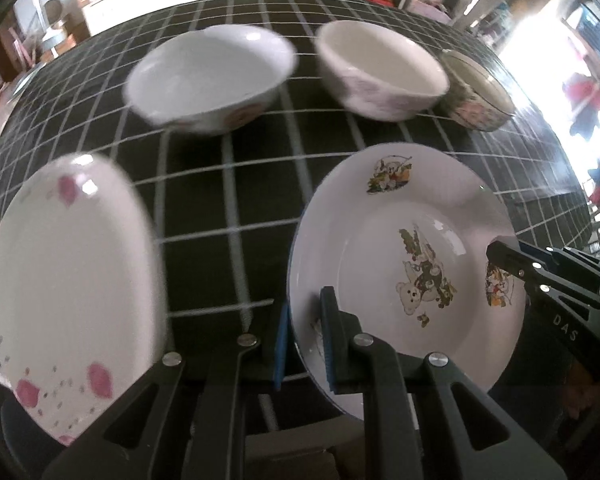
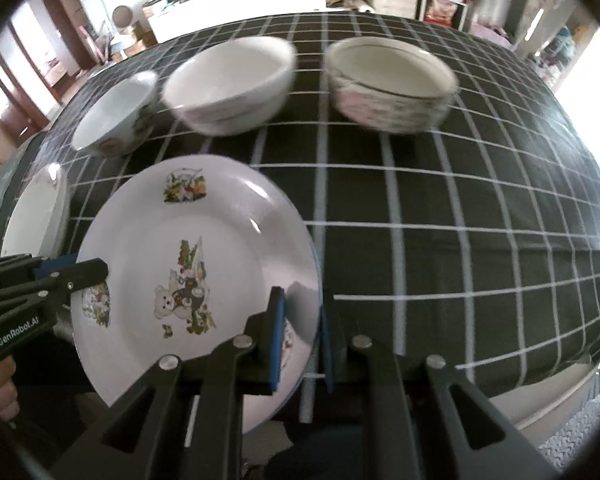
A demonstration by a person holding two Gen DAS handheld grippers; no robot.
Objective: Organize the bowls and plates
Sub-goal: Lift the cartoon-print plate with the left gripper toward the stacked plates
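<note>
Both hand-held grippers angled down, clamping bear plate

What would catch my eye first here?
A white plate with a teddy-bear print, pinched at opposite rims by the left tongs and the right tongs, above a black checked tablecloth. Behind it three bowls stand in a row, and a pink-petal plate lies at the left.
</note>
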